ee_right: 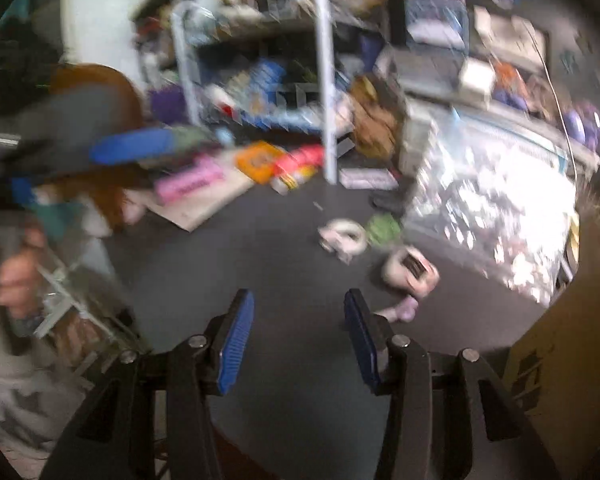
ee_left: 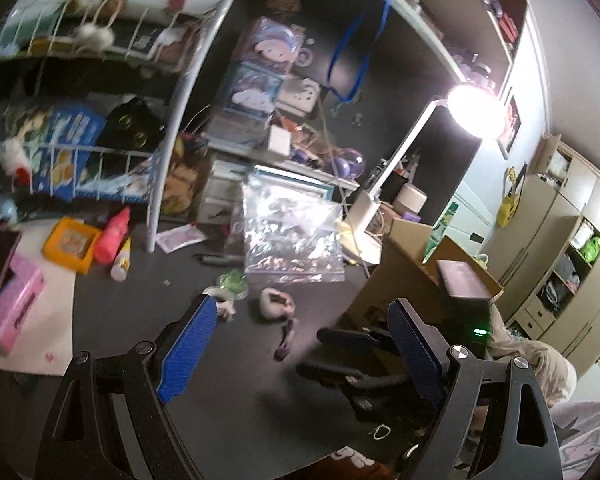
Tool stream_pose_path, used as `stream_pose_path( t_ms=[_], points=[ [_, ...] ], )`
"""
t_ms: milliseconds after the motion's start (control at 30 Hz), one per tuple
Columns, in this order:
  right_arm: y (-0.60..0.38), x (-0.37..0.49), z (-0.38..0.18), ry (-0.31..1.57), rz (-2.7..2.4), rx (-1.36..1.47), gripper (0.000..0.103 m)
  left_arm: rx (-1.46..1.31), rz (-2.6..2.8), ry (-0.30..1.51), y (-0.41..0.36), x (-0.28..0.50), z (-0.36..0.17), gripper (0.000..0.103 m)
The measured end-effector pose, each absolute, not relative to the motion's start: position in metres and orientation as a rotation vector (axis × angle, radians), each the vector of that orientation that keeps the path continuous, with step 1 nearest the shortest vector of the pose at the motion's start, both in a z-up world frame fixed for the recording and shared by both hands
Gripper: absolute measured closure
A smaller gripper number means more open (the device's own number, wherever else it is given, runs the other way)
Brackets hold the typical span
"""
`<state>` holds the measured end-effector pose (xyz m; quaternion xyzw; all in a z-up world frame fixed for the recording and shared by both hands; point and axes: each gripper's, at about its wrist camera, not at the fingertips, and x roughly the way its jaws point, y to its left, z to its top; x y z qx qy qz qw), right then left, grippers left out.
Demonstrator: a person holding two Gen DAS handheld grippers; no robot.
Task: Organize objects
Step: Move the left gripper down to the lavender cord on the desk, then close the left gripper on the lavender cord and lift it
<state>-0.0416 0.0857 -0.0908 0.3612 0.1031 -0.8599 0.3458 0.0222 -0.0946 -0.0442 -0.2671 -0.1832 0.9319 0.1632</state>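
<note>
Dark desk (ee_left: pixel 228 380) clutter shows no readable writing through blur.

Plastic bag (ee_left: pixel 296 236) behind plush toy (ee_left: pixel 275 303) (desk (ee_left: pixel 148 320)), cardboard box (ee_left: pixel 416 276) right.

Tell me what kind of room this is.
Probably a bedroom or hobby room with a cluttered dark desk: a lit desk lamp, a white wire rack stuffed with toys and boxes, and beige wardrobe cabinets at the side.
</note>
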Motion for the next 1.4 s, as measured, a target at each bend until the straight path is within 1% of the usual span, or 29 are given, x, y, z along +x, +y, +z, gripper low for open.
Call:
stream_pose_path(
  t_ms=[100,167,367,600,667,733,767,800,833,1000,1033,1067,1233,1400],
  points=[
    [0.087,-0.061,-0.111,0.279,-2.284,1.003,0.058,-0.779,2.653,-0.541,-0.100,0.021,-0.051,0.017],
    [0.089,-0.073,-0.121,0.292,-2.315,1.033,0.045,-0.793,2.647,-0.542,-0.101,0.018,-0.054,0.017],
    [0.091,-0.098,-0.145,0.312,-2.338,1.108,0.045,-0.854,2.626,-0.531,-0.097,0.006,-0.066,0.017],
    [0.088,-0.108,-0.151,0.340,-2.333,1.116,0.045,-0.882,2.615,-0.541,-0.096,-0.001,-0.072,0.017],
    [0.087,-0.108,-0.151,0.344,-2.329,1.109,0.052,-0.886,2.612,-0.543,-0.095,-0.002,-0.073,0.017],
    [0.087,-0.106,-0.150,0.346,-2.323,1.105,0.054,-0.890,2.610,-0.542,-0.094,-0.003,-0.073,0.017],
    [0.086,-0.106,-0.150,0.348,-2.321,1.103,0.059,-0.893,2.610,-0.542,-0.093,-0.004,-0.074,0.017],
    [0.087,-0.105,-0.150,0.347,-2.318,1.098,0.068,-0.895,2.608,-0.542,-0.093,-0.004,-0.074,0.017],
    [0.086,-0.104,-0.149,0.352,-2.316,1.094,0.082,-0.898,2.605,-0.541,-0.092,-0.004,-0.074,0.017],
    [0.086,-0.101,-0.149,0.347,-2.303,1.095,0.084,-0.914,2.595,-0.537,-0.087,-0.005,-0.076,0.017],
    [0.086,-0.100,-0.149,0.346,-2.303,1.095,0.086,-0.917,2.596,-0.536,-0.087,-0.005,-0.077,0.017],
    [0.086,-0.100,-0.149,0.345,-2.302,1.095,0.090,-0.918,2.598,-0.536,-0.087,-0.004,-0.077,0.017],
    [0.088,-0.094,-0.147,0.348,-2.300,1.071,0.092,-0.922,2.595,-0.542,-0.085,-0.003,-0.078,0.017],
    [0.090,-0.087,-0.142,0.325,-2.290,1.055,0.093,-0.942,2.589,-0.554,-0.084,-0.001,-0.083,0.017]
  ],
)
